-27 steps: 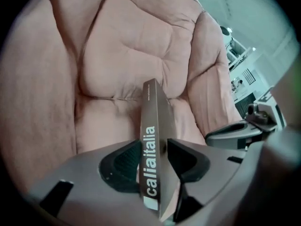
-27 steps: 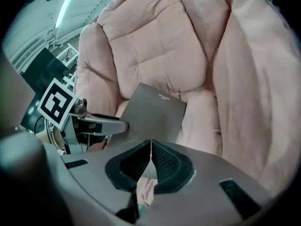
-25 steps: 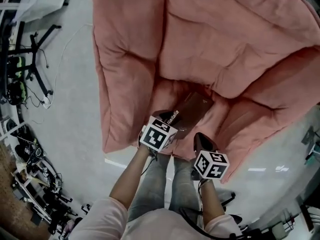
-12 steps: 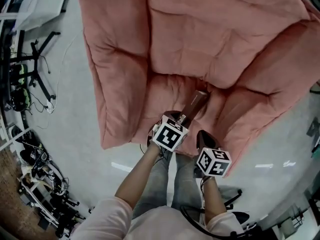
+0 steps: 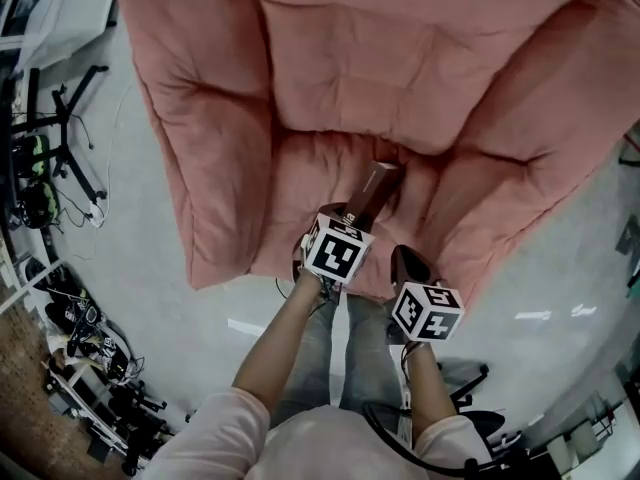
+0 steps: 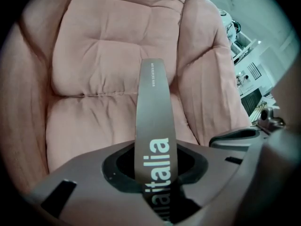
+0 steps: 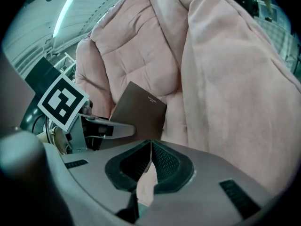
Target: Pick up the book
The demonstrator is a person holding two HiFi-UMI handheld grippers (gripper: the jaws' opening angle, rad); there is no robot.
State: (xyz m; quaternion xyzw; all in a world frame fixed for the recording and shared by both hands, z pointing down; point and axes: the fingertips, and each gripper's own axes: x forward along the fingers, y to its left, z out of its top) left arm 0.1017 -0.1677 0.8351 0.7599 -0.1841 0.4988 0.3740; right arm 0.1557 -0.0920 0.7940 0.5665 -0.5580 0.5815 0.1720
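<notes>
**Q:** Over the pink armchair [image 5: 350,68], head view: where is the book?

**A:** The book [image 5: 372,190] projects from your left gripper [image 5: 348,220], above the seat. Your right gripper [image 5: 404,256] hangs just beside it, on the right.

**Q:** Left gripper view?

**A:** Your jaws clamp the book between them, its lettered spine facing the camera. They have just been closing on it.

**Q:** Right gripper view?

**A:** Your jaws are pressed together, with nothing between them. The book shows ahead, to their left.
</notes>
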